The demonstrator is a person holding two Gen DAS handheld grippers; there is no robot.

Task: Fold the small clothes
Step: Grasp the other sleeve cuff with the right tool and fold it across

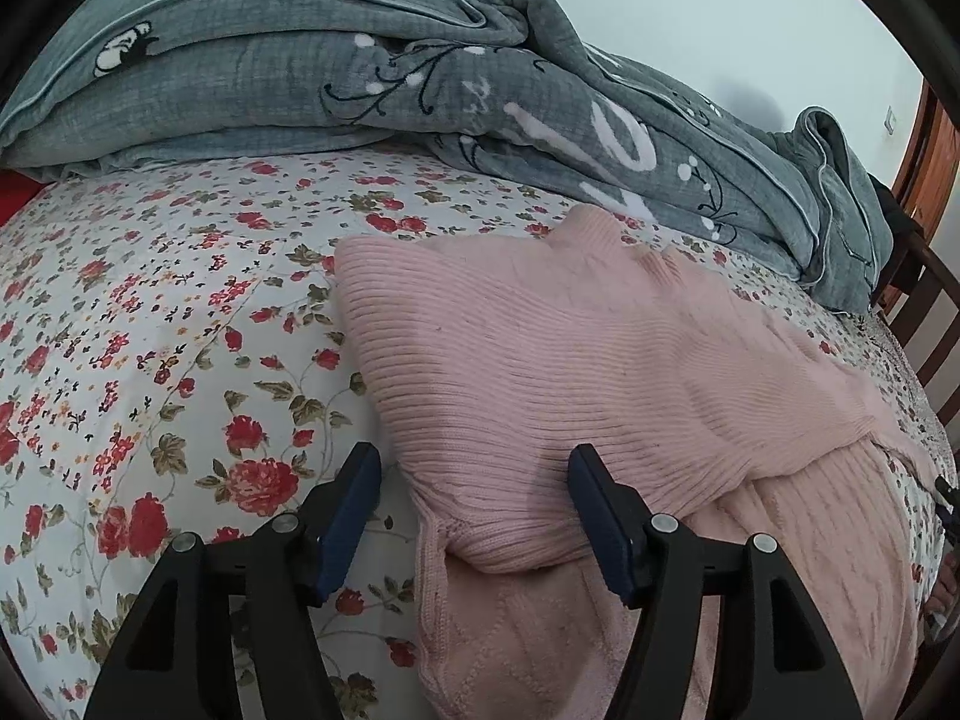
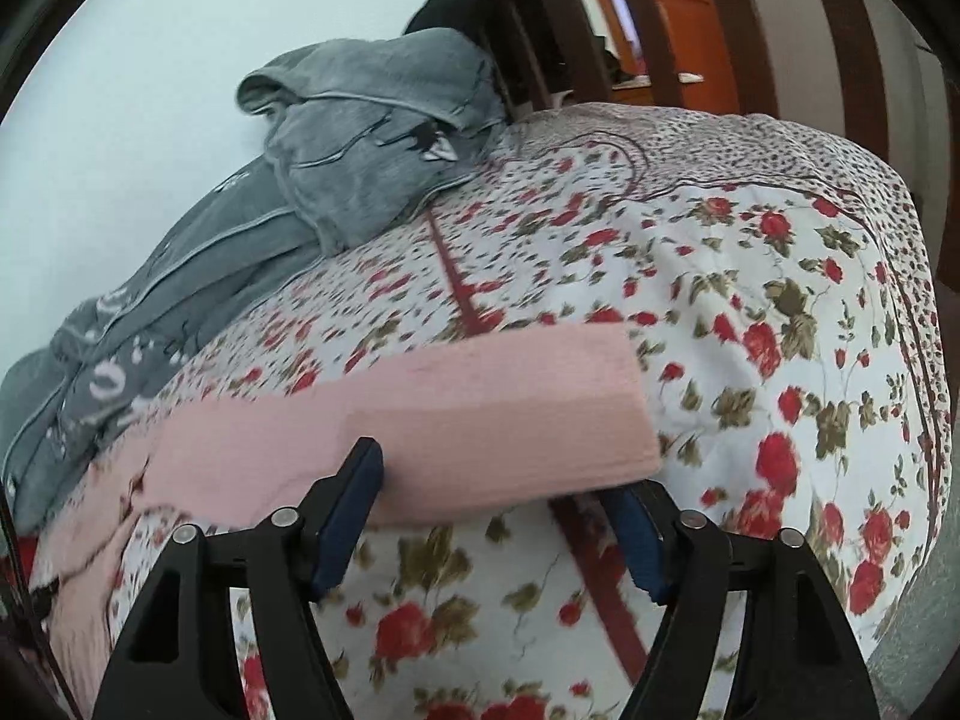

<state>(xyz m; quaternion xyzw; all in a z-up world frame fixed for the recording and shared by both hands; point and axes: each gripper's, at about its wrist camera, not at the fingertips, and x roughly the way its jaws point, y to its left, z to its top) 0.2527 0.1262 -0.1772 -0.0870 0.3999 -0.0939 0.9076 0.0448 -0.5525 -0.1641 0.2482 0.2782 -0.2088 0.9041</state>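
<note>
Left wrist view. Floral bedsheet fills the left and middle of the frame: white ground, red roses, green leaves. Grey quilt is bunched along the far edge of the bed, against a pale wall. Left gripper sits low in the frame, jaws spread wide, nothing between them. Left pad hangs over bare sheet; right pad sits over the pink knit. Pink sweater lies flat on the sheet, right of centre, ribbed sleeve folded across the cable-knit body. A fold corner of the sleeve lies in the gap between the two pads; contact with either pad cannot be judged. Dark wooden bed rail shows at the far right edge.

Right wrist view, motion-blurred. Same grey quilt upper left, the sheet across the rest. A pink sleeve of the sweater runs from the left edge toward centre, its cuff end raised off the sheet. Right gripper has its jaws wide. The sleeve crosses the gap and covers the tip of the right finger; whether it rests on it cannot be told. Wooden slats stand at top right.
</note>
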